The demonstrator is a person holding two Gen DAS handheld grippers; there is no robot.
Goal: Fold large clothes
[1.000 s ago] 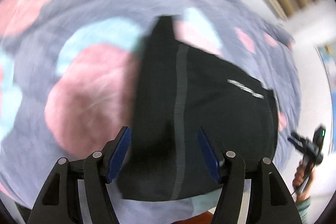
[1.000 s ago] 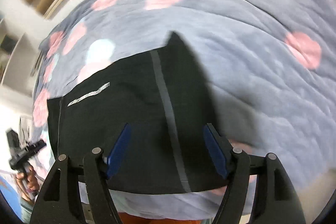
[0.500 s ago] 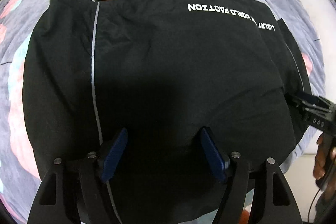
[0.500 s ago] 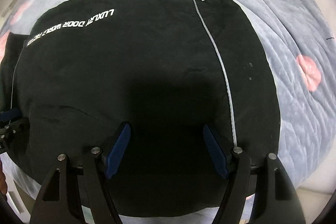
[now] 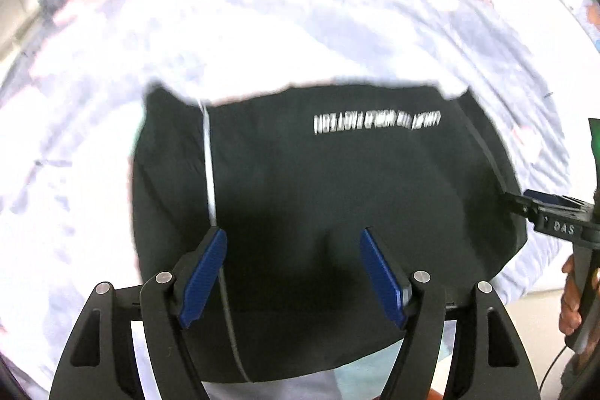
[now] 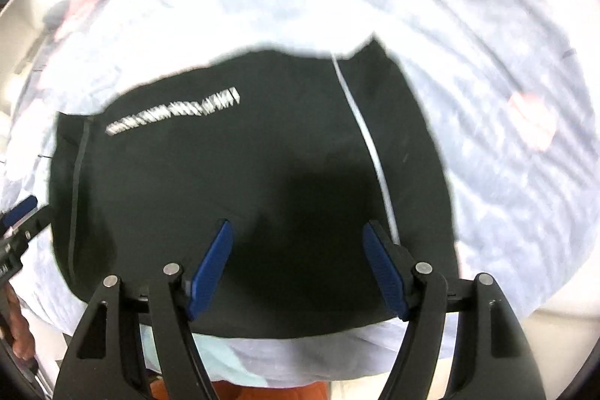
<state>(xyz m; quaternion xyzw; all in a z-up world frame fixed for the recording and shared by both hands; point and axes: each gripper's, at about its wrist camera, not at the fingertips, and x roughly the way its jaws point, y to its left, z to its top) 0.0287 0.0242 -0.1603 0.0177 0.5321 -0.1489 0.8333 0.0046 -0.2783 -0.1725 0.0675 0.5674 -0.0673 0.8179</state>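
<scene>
the black garment [image 5: 330, 212] is laid on the grey quilted bedspread [image 5: 487, 62] as a compact, roughly rectangular bundle near the near edge of the bed, with the white printed lettering [image 5: 377, 123] facing up and a pale stripe [image 5: 208, 156] running down one side. the left gripper [image 5: 292, 272] is held above the near part of the cloth with its jaws released and nothing pinched between the blue pads. the right gripper [image 6: 298, 268] is likewise held spread and empty above the same bundle. the folding is judged to be largely done; at most a final fold, smoothing, or removal is judged to be left. the edges are blurred, so neatness cannot be confirmed.
</scene>
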